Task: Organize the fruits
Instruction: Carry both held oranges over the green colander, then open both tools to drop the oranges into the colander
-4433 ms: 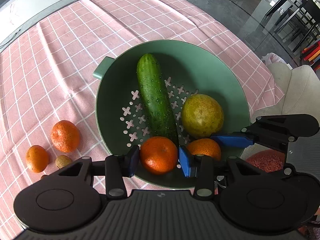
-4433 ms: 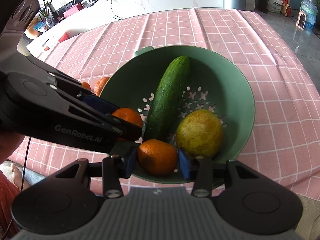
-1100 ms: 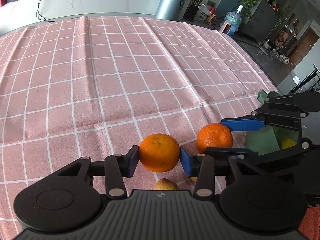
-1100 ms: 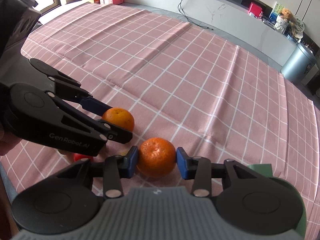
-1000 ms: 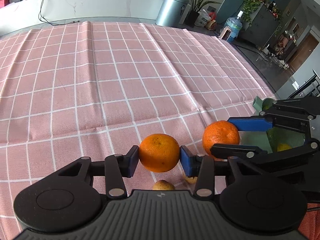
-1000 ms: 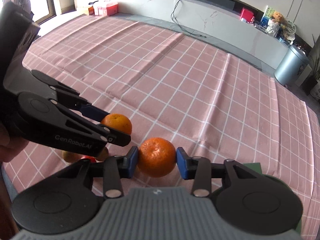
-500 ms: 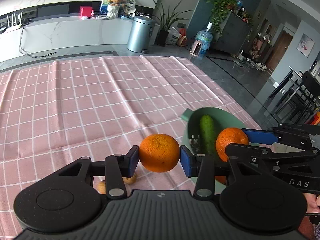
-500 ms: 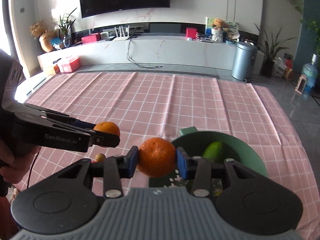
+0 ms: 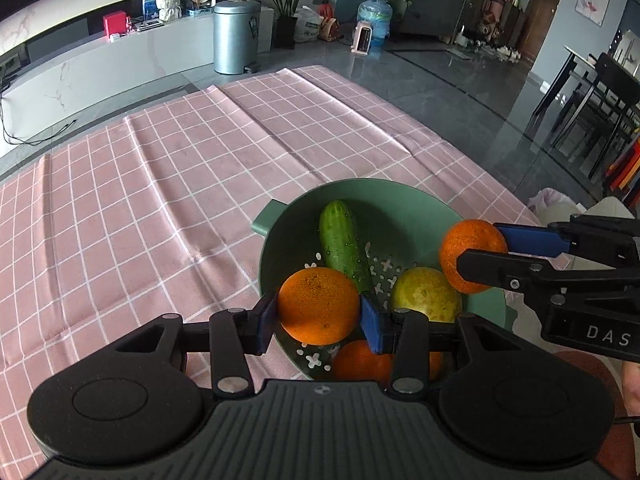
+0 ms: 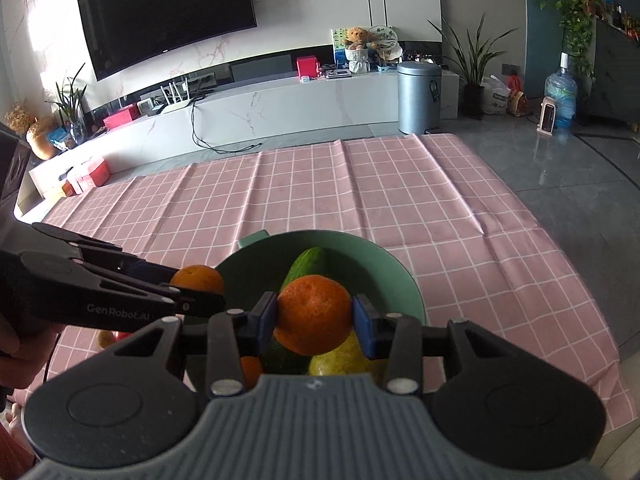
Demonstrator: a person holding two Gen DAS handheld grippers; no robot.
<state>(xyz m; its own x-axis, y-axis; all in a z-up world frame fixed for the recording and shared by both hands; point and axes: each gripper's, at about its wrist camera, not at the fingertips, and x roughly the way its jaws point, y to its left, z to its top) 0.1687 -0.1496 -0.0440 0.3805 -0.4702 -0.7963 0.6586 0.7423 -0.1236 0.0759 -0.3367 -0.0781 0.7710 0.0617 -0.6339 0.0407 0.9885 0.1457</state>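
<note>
My left gripper (image 9: 319,312) is shut on an orange (image 9: 319,306) and holds it above the near left rim of a green colander bowl (image 9: 404,200). My right gripper (image 10: 314,315) is shut on a second orange (image 10: 314,314) over the same bowl (image 10: 384,264); it shows at the right in the left wrist view (image 9: 472,256). In the bowl lie a cucumber (image 9: 344,240), a yellow-green pear-like fruit (image 9: 426,294) and more oranges (image 9: 360,362). The left gripper's orange shows in the right wrist view (image 10: 197,278).
The bowl stands near the right front of a table under a pink checked cloth (image 9: 160,200). Small fruits (image 10: 106,338) lie on the cloth left of the bowl, mostly hidden. Beyond the table are a grey bin (image 9: 236,36) and dark chairs (image 9: 592,92).
Both grippers have carried their oranges from over the bare cloth on the left to above the bowl. The bowl and its contents now fill the near view.
</note>
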